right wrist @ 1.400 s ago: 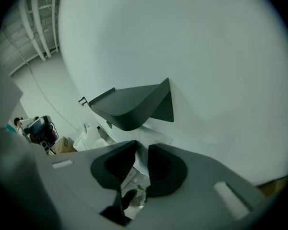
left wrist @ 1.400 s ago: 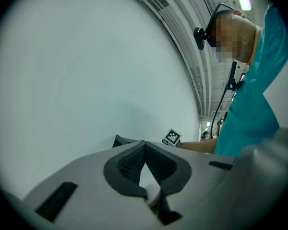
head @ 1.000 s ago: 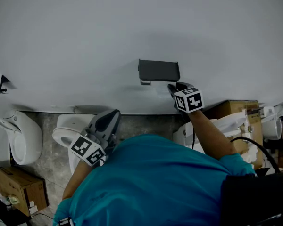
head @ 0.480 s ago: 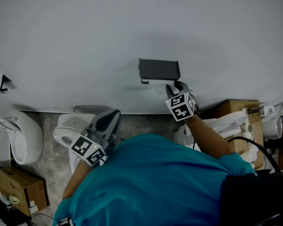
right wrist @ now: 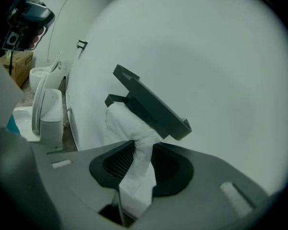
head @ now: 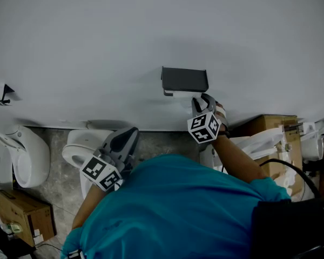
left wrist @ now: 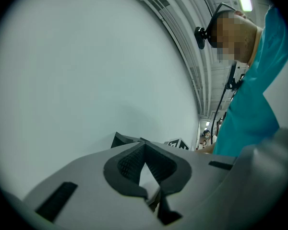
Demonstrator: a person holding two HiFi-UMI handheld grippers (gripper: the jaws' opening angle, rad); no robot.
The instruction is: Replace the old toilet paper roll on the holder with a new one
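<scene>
1. Head view: your right gripper (head: 201, 101) reached up to the dark holder (head: 184, 79) on the white wall (head: 97, 47), with its tips just under the holder's right end. Your left gripper (head: 125, 140) hung low above the toilet (head: 75, 151), well apart from the holder.
2. Left gripper view: its jaws met at the tips and gripped nothing. Past them you saw the wall and one edge of the holder.
3. Right gripper view: the toilet paper (right wrist: 122, 123) hung bunched beneath the holder. Your jaws pinched its lower tail, pads pressing on it. They had just been opening slightly, with the paper between them.
</scene>
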